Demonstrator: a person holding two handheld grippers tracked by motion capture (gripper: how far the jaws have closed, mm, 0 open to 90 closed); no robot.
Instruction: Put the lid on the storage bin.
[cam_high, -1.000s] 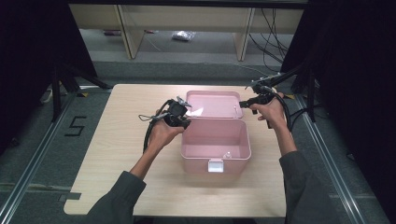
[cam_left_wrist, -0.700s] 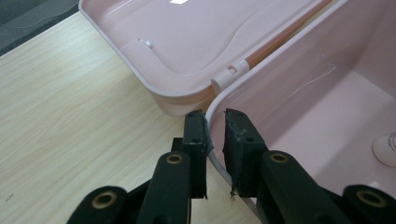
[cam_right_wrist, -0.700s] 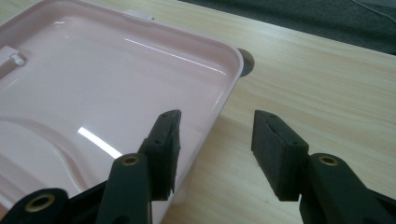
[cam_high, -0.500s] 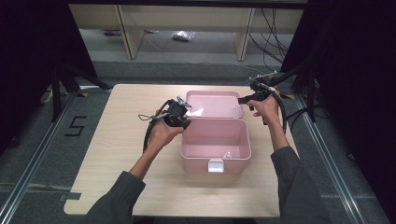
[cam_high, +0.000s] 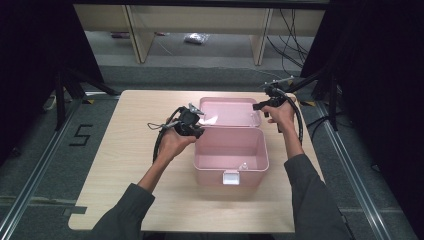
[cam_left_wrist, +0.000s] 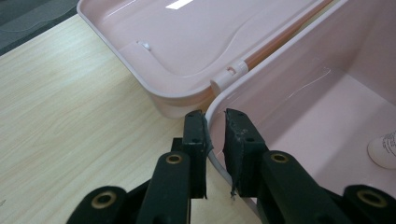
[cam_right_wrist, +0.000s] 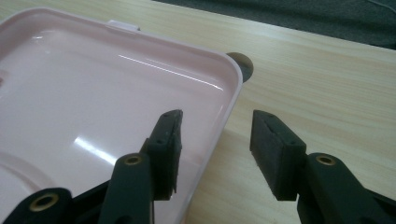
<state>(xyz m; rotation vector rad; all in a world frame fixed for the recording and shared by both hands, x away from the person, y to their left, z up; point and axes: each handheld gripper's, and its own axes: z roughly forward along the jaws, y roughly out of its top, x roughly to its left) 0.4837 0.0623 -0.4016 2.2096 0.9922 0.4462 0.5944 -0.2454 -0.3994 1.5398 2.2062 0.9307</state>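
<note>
Left hand-held gripper pinches pink box rim near hinge; right hand-held gripper spread wide, empty, straddling open lid edge. Probably best: steady box, clamp squarely.

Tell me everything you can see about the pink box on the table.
The pink box looks like glossy plastic, rectangular with rounded corners, and stands open on the wooden table. Its lid lies folded back flat behind it on a hinge. A white latch sits on the front wall. A small white item lies inside. The left gripper pinches the rim at a back corner; the right gripper, open, straddles the lid's edge.
</note>
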